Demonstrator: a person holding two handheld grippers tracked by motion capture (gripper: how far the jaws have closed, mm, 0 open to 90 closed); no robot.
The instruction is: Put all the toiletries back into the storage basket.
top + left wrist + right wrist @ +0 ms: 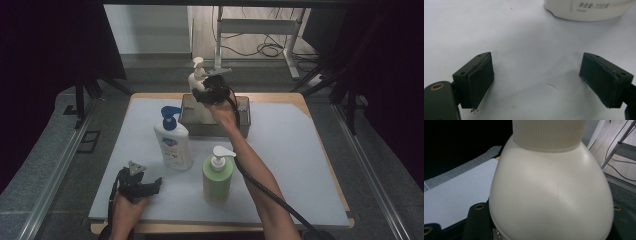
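My right gripper (pixel 206 91) is shut on a cream pump bottle (pixel 197 80), gripping its shoulder below the ribbed collar (pixel 549 135). It holds the bottle upright over a grey bin (pixel 244 116) at the back of the table, with the bottle's lower part down inside the bin. The cream body (pixel 551 195) hides the jaws in the right gripper view. My left gripper (pixel 153 185) rests on the mat near the front left corner. It stands open (pixel 536 67) with nothing between its pads.
A white bottle with a blue pump (pixel 172 142) stands left of centre; its base (pixel 586 10) lies just ahead of the left gripper. A green bottle with a white pump (pixel 218 175) stands in front of the right forearm. The pale mat (pixel 300 165) spreads to the right.
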